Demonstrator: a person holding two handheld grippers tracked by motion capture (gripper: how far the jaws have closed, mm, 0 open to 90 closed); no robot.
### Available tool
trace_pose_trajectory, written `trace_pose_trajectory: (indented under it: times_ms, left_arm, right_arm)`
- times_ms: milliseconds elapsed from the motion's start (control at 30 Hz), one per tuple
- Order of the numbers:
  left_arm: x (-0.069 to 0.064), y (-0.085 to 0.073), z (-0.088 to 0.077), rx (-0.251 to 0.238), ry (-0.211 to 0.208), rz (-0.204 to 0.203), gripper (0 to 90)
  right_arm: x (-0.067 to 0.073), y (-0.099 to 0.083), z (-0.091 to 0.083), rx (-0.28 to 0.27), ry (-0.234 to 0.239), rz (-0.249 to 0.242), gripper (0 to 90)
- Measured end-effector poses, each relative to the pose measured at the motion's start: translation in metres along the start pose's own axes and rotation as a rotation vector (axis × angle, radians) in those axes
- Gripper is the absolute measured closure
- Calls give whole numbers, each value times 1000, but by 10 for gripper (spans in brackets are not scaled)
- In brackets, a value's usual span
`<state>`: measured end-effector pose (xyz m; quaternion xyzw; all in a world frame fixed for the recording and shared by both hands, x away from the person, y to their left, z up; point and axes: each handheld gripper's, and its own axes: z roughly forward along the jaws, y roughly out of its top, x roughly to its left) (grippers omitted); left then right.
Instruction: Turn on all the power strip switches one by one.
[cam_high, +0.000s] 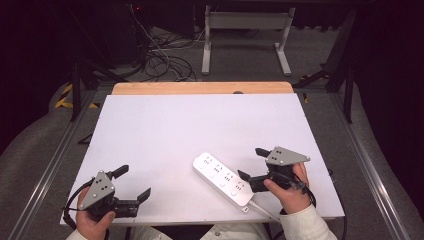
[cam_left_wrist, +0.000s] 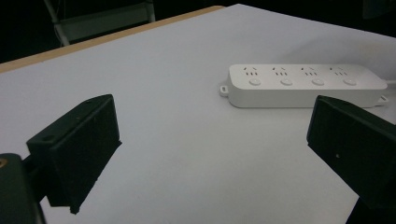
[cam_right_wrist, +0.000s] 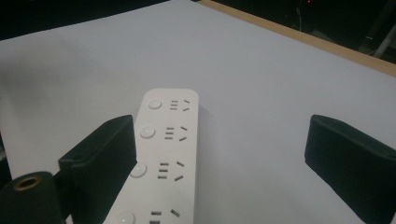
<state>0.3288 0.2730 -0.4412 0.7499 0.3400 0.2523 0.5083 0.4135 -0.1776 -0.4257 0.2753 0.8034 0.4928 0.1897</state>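
High view: the white power strip (cam_high: 222, 179) lies flat on the white bench (cam_high: 165, 130), near the front edge and right of centre, set on a diagonal. Its cable leaves the near end and runs off toward the bench edge. My right gripper (cam_high: 252, 167) sits just beside the strip's right flank, fingers spread wide, nothing in them. My left gripper (cam_high: 132, 184) rests at the front left corner, well apart from the strip, fingers also wide and empty.

Left gripper view: the strip (cam_left_wrist: 303, 85) lies broadside beyond the fingers (cam_left_wrist: 77, 144), four sockets in a row, each with a round button in front. A small mounting tab sticks out at each end. Bare bench lies between the fingers.

Right gripper view: I look down the strip's length (cam_right_wrist: 163, 154). The left finger (cam_right_wrist: 105, 163) overlaps its left long edge; whether it touches I cannot tell. The right finger (cam_right_wrist: 350, 154) stands well clear over bare bench. No grip yet.

Handling judgement: rigid plastic shell, so it will not flex or crush under the pads. Probably light to moderate, with the cable dragging at one end. The glossy surface and rounded edges look slippery. I would take it across the narrow width, pads on the two long side walls, near mid-length or a little toward the cable end to counter the drag. Avoid pressing the top face, where the buttons sit.
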Motion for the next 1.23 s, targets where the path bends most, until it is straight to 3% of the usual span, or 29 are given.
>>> trace_pose_trajectory:
  times_ms: [200,467,633,733,767,900,1033,1233]
  left_arm:
    - [1,-1,1,-2,-1,-8,28]
    - [3,-3,2,-7,4,23,28]
    - [3,-5,4,-7,1,41,32]
    - [3,-6,5,-10,3,31,32]
    - [4,-6,6,-11,8,45,32]
    - [4,-8,7,-3,6,31,32]
    - [5,-8,9,9,0,11,30]
    - [7,-9,10,14,-5,17,27]
  right_arm:
    - [-6,-18,-4,-3,-37,20,96]
    - [-10,-47,-9,14,-92,63,96]
    - [-12,-65,-14,55,-115,37,75]
    - [-15,-74,-17,58,-130,44,68]
    - [-16,-75,-17,58,-134,54,68]
    - [-18,-76,-17,47,-130,90,68]
    - [-17,-75,-17,52,-143,75,68]
    - [-15,-72,-19,38,-164,76,68]
